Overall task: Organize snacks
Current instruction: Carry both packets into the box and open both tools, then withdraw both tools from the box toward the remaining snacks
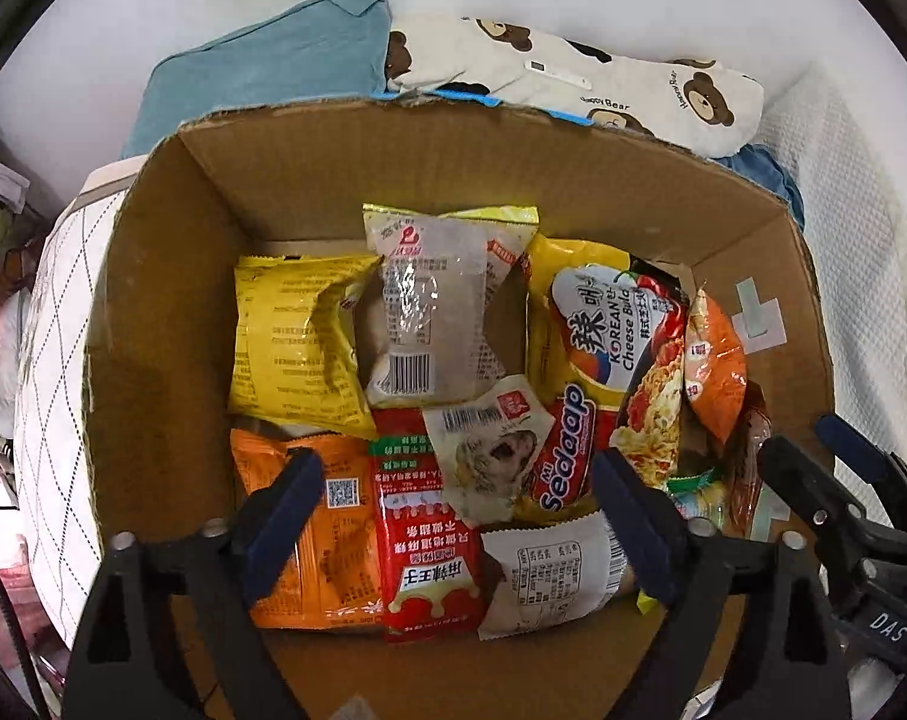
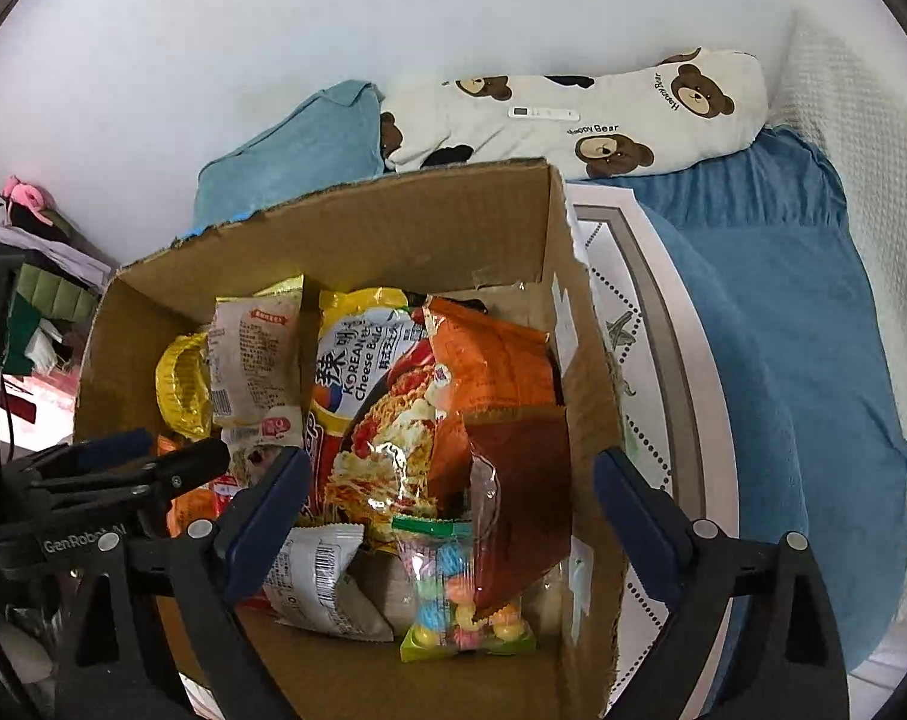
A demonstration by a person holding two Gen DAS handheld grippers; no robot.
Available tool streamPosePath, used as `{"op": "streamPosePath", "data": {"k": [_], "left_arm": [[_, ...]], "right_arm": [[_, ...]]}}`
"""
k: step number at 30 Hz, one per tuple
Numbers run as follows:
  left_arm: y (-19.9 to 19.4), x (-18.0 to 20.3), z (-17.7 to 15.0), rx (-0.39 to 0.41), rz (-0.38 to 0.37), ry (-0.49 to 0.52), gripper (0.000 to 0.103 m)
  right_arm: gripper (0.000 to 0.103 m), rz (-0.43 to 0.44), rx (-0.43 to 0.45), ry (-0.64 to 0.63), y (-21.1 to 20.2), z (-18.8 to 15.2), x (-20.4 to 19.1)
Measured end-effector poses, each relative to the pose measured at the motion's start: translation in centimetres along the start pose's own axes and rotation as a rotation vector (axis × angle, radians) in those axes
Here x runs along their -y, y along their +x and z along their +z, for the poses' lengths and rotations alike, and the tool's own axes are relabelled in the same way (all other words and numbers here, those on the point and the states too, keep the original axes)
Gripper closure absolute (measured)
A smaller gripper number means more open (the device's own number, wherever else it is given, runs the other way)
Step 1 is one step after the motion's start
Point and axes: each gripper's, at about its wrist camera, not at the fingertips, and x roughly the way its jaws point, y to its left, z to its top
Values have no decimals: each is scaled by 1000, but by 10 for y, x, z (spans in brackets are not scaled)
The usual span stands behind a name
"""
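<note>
An open cardboard box (image 1: 153,312) (image 2: 579,360) holds several snack packets. Among them are a yellow packet (image 1: 291,336), a Korean cheese noodle pack (image 1: 609,330) (image 2: 369,384), a red sauce packet (image 1: 423,546), an orange packet (image 1: 321,546) and a clear bag of coloured candies (image 2: 459,606). My left gripper (image 1: 456,480) hangs open above the box's near half, over the red packet, holding nothing. Over the right side my right gripper (image 2: 453,474) stands open and empty above the candy bag and an orange bag (image 2: 495,360). Each gripper shows at the edge of the other's view (image 1: 813,450) (image 2: 153,456).
The box rests on a white patterned surface (image 2: 645,312). Behind it lie a teal cloth (image 1: 261,72), a bear-print pillow (image 2: 621,114) with a white remote (image 2: 543,114), and a blue blanket (image 2: 783,312). Clutter sits at the far left (image 2: 39,276).
</note>
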Motion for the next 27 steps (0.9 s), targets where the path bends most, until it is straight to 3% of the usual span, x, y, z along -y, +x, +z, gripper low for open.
{"op": "streamPosePath", "data": {"k": [10, 19, 27], "left_arm": [[-11, -7, -21, 40, 8, -12, 6], [-41, -11, -47, 136, 47, -40, 6], [-73, -6, -75, 227, 64, -43, 6]], "right_arm": [[5, -37, -6, -33, -3, -17, -8], [5, -66, 5, -56, -17, -35, -13], [4, -66, 67, -71, -50, -56, -17]]}}
